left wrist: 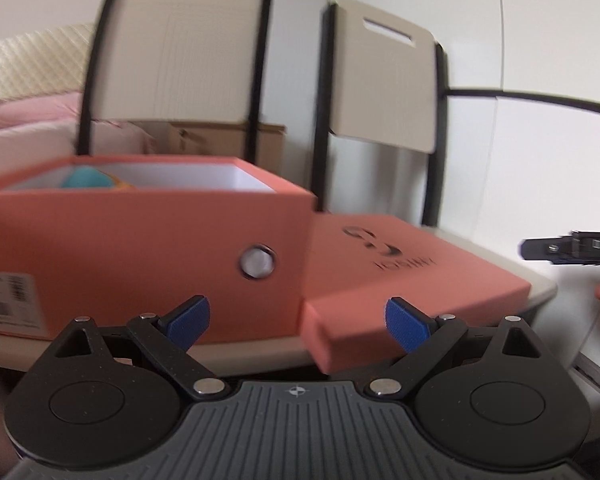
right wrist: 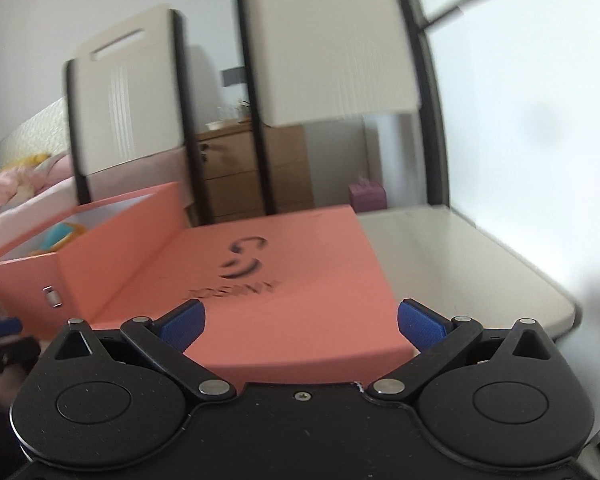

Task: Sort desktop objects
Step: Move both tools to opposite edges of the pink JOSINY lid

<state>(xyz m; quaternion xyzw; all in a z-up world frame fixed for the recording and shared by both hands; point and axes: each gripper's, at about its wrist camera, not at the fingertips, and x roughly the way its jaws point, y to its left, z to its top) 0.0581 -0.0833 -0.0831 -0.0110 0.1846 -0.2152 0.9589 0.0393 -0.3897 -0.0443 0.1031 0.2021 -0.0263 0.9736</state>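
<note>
On my left wrist view, the open orange box (left wrist: 148, 248) sits on the table (left wrist: 540, 286) at the left, a white label (left wrist: 8, 300) stuck low on its near wall and a round metal eyelet (left wrist: 257, 262) further right. Inside it I make out something teal (left wrist: 85, 178), too blurred to name. My left gripper (left wrist: 298, 322) hangs in front of the box with its blue pads (left wrist: 190, 320) spread wide and nothing between them. Just right of the box lies its lid (left wrist: 400, 280), flat, logo up, touching the box wall. Two chairs (left wrist: 180, 52) stand behind the table.

On my right wrist view, the box (right wrist: 100, 248) is at the left and the lid (right wrist: 284, 280) fills the middle, beside the box. My right gripper (right wrist: 302, 326) hovers over the lid's near edge, pads (right wrist: 420, 326) wide apart, holding nothing. Bare table (right wrist: 460, 264) lies to the right.
</note>
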